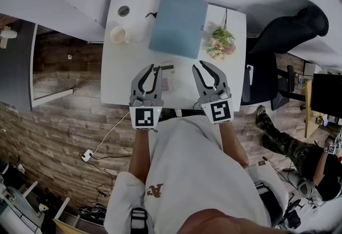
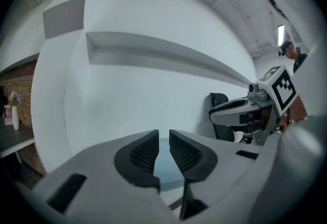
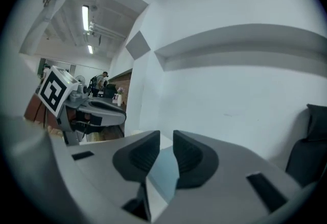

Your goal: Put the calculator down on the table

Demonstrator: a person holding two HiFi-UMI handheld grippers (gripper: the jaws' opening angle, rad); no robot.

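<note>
surface: white surface, cup, blue laptop, flowers | calculator: flat on surface between tools, head view only | left tool, right tool: nearly closed, empty | gripper views: white wall

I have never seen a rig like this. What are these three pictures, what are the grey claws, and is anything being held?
There is no robot here: a person holds a grey two-jaw tool in each hand. The head view comes from a camera on the person's head, looking steeply down. The left tool shows at its left and the right tool at its right. The other two pictures come from a camera riding on each tool, looking along its jaws.

On the white table are a flat light blue rectangular case, a cream mug, a small bunch of flowers and, between the tools, a pale grey calculator. Both tools are empty, their jaws almost together.
</note>
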